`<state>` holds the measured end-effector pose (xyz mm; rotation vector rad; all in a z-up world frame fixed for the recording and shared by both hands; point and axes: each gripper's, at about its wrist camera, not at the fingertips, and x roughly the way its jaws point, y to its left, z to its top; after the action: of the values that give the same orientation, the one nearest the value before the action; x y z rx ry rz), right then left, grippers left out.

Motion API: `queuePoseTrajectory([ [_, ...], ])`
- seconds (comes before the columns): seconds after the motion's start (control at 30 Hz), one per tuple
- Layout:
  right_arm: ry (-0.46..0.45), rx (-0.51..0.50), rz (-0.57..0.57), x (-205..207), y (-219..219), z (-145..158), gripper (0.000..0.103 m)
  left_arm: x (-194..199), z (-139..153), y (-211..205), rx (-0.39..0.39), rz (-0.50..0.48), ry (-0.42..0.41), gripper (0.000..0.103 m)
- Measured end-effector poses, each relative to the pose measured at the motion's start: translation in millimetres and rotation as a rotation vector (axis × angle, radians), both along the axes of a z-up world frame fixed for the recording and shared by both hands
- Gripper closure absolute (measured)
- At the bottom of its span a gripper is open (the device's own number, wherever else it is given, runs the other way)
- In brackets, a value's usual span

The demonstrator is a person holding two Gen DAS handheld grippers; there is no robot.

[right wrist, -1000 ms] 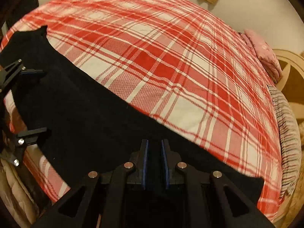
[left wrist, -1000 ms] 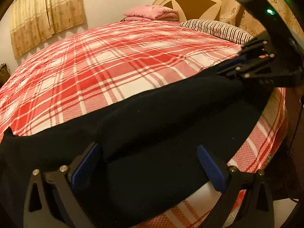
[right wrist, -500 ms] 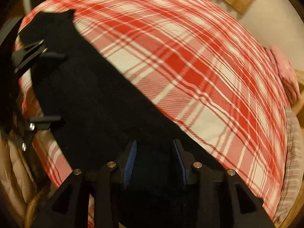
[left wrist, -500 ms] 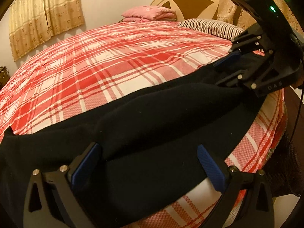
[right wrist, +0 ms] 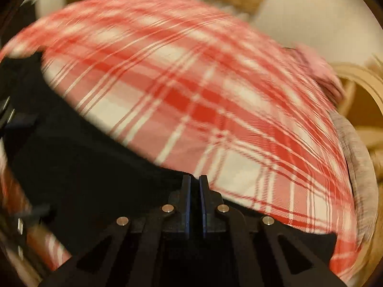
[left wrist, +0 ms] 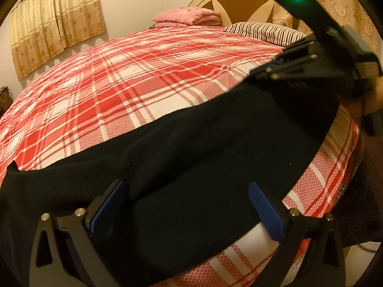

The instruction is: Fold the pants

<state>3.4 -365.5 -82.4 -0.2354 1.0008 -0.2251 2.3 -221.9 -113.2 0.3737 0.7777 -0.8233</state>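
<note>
Pants (left wrist: pixel 203 148) are lying along the near edge of the bed (left wrist: pixel 134 76), running 8 to 2 o'clock; right gripper (right wrist: pixel 194 186) is pinching the 2 o'clock end, left gripper (left wrist: pixel 186 205) is gaping wide over the other.

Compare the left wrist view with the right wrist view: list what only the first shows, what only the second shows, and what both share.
Only the left wrist view shows the curtain sharply and the striped pillow's stripes, plus the left gripper with its jaws wide apart over the cloth.

Only the right wrist view, which is motion-blurred, shows the right gripper's blue pads nearly together at the pants' edge.

Both show the black pants lying on the red plaid bedspread, the pink bedding and the headboard.
</note>
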Motion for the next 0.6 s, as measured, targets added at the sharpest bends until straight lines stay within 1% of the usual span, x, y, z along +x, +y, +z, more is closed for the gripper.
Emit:
queuePoseTrajectory([
  [0.07, -0.021, 0.07, -0.042, 2.9, -8.7, -5.2, 0.097, -1.4, -1.2, -1.4, 0.005, 0.001, -0.01, 0.0],
  [0.1, -0.022, 0.085, -0.044, 3.7, -10.5, -6.7, 0.096, -1.8, -1.8, -2.1, 0.009, -0.003, -0.015, 0.0],
  [0.13, -0.02, 0.101, -0.04, 3.2, -11.8, -7.5, 0.093, -1.2, -1.7, -1.9, 0.009, -0.005, -0.015, 0.0],
  [0.17, -0.025, 0.129, -0.03, 1.2, -13.9, -4.6, 0.092, -0.1, -1.0, -1.1, 0.005, -0.008, -0.008, 0.0],
  [0.2, -0.032, 0.185, -0.021, -1.5, -18.4, 1.6, 0.091, 1.6, 0.3, 0.4, -0.004, -0.011, 0.001, 0.0],
  [0.23, -0.047, 0.246, -0.021, -3.0, -24.9, 6.6, 0.089, 4.0, 2.8, 2.8, -0.019, -0.015, 0.015, 0.0],
  [0.27, -0.089, 0.33, -0.038, -11.4, -32.7, 17.1, 0.088, 6.9, 6.3, 6.6, -0.04, -0.021, 0.033, 0.0],
  [0.3, -0.156, 0.401, -0.067, -21.8, -40.3, 28.9, 0.088, 9.6, 9.5, 10.2, -0.053, -0.022, 0.045, 0.0],
  [0.33, -0.22, 0.44, -0.083, -33.3, -43.2, 39.9, 0.086, 12.6, 14.2, 15.8, -0.063, -0.015, 0.051, 0.0],
  [0.4, -0.301, 0.444, -0.071, -48.0, -33.2, 54.7, 0.072, 19.6, 30.7, 36.5, -0.093, 0.007, 0.026, 0.0],
  [0.43, -0.32, 0.437, -0.048, -48.7, -24.6, 58.5, 0.065, 22.6, 38.9, 48.3, -0.11, 0.016, 0.013, 0.0],
  [0.47, -0.321, 0.44, -0.005, -48.1, -12.7, 59.9, 0.065, 25.3, 45.1, 58.2, -0.12, 0.026, 0.001, 0.0],
  [0.5, -0.298, 0.453, 0.047, -43.6, 2.4, 58.1, 0.065, 28.1, 50.3, 68.2, -0.125, 0.041, -0.014, 0.0],
  [0.57, -0.227, 0.466, 0.132, -24.5, 36.4, 47.9, 0.065, 38.8, 55.7, 89.6, -0.11, 0.104, -0.046, 0.0],
  [0.6, -0.208, 0.457, 0.159, -16.7, 48.5, 43.5, 0.065, 46.5, 53.9, 98.4, -0.098, 0.143, -0.044, 0.0],
])
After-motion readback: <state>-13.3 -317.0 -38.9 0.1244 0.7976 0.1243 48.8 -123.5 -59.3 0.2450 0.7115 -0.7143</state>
